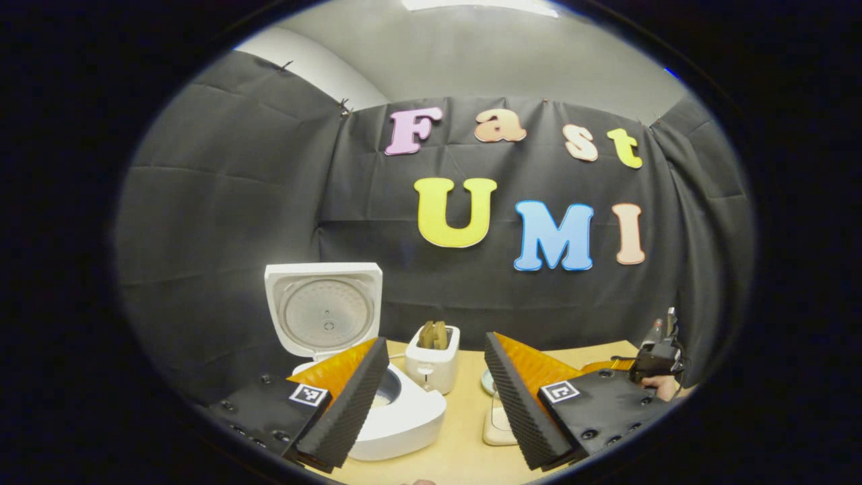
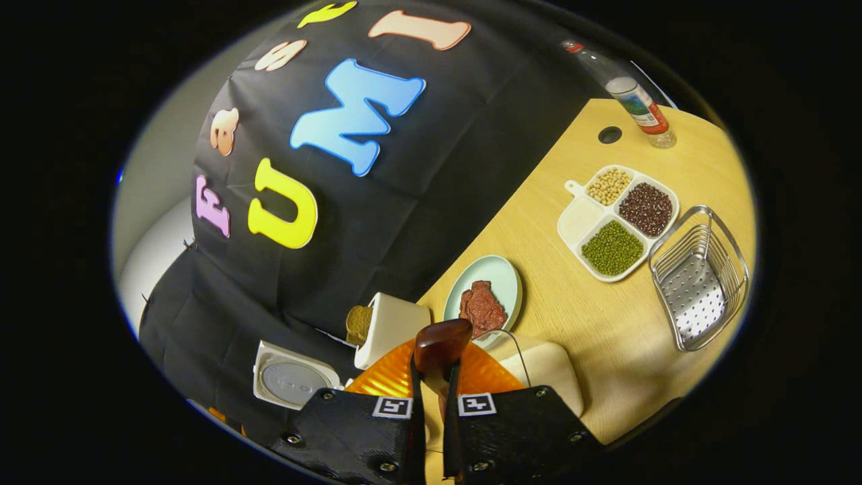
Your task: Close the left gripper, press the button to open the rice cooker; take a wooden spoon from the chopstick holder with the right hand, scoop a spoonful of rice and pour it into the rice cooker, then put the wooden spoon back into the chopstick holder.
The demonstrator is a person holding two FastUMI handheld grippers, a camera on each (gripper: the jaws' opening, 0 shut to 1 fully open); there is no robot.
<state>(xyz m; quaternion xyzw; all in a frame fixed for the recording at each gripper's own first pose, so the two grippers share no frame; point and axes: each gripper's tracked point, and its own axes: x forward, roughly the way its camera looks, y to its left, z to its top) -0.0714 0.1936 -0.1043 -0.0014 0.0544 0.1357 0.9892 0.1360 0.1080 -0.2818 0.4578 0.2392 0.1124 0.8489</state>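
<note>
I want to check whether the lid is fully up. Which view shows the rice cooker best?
The left gripper view: the rice cooker sits close and upright, lid raised with its inner plate facing the camera and part of the pot opening showing between the fingers. The right gripper view shows the cooker small and tilted at the edge, mostly just the raised lid.
</note>
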